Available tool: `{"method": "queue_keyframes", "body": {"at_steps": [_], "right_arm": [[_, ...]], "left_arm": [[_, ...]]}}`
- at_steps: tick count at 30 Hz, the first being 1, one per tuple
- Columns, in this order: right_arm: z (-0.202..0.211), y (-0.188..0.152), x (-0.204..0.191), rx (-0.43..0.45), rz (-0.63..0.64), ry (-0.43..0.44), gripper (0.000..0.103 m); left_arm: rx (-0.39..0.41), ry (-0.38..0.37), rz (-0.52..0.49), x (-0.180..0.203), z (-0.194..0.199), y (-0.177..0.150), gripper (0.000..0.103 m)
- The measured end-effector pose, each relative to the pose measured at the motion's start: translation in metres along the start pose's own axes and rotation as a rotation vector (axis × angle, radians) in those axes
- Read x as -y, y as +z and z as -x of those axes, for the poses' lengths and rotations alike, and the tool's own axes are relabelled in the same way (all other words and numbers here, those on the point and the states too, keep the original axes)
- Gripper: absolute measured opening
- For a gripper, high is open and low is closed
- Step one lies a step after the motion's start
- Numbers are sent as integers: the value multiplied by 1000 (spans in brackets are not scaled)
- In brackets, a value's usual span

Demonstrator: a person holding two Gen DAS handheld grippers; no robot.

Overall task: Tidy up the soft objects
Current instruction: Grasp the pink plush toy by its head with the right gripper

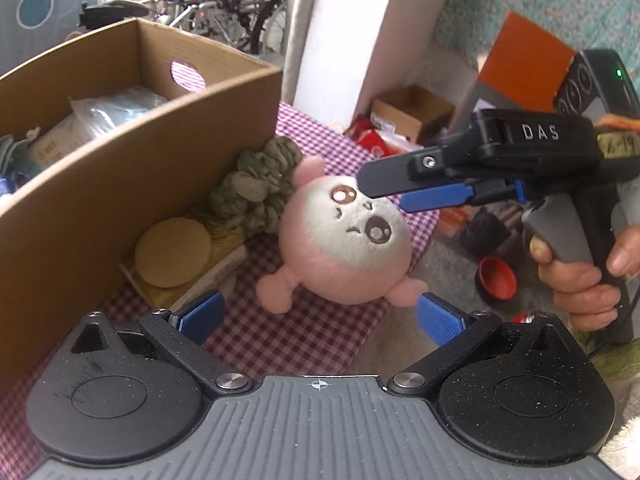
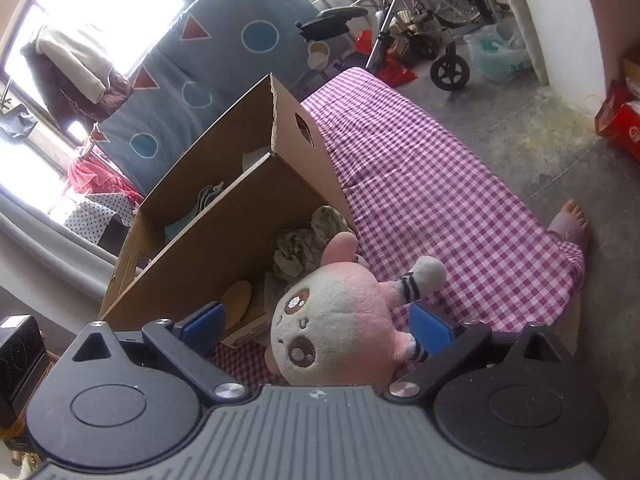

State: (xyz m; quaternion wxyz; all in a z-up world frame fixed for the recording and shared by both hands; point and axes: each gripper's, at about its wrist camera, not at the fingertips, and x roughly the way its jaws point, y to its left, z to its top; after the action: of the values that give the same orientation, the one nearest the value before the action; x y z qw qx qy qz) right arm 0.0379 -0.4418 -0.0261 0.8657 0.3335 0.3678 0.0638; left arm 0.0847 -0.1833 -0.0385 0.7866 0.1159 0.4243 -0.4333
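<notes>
1. Left tool: blue pads spread wide, holding nothing; pink plush toy lies just ahead of the tips.
2. Right tool: pads wide apart with the plush toy between them; whether they touch it I cannot tell. In the left view its black finger lies across the toy's face.
3. Toy lies on the checked worktop, beside the open cardboard box and a green knotted cloth.
4. Open cloth to the toy's right, running to the worktop edge; floor beyond.
5. Right tool body reads "DAS".
</notes>
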Motion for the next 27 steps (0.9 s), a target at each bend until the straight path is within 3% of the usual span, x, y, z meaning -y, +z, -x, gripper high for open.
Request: {"method": "queue_keyframes", "body": {"at_steps": [10, 16, 27], "right_arm": [[-30, 10, 16, -107, -7, 41, 92], [-48, 10, 19, -163, -10, 57, 80], [-38, 5, 23, -149, -55, 87, 77]], "left_arm": [[-82, -23, 2, 4, -35, 11, 102], [-110, -17, -8, 8, -45, 14, 99], [-79, -58, -12, 13, -34, 15, 99]]}}
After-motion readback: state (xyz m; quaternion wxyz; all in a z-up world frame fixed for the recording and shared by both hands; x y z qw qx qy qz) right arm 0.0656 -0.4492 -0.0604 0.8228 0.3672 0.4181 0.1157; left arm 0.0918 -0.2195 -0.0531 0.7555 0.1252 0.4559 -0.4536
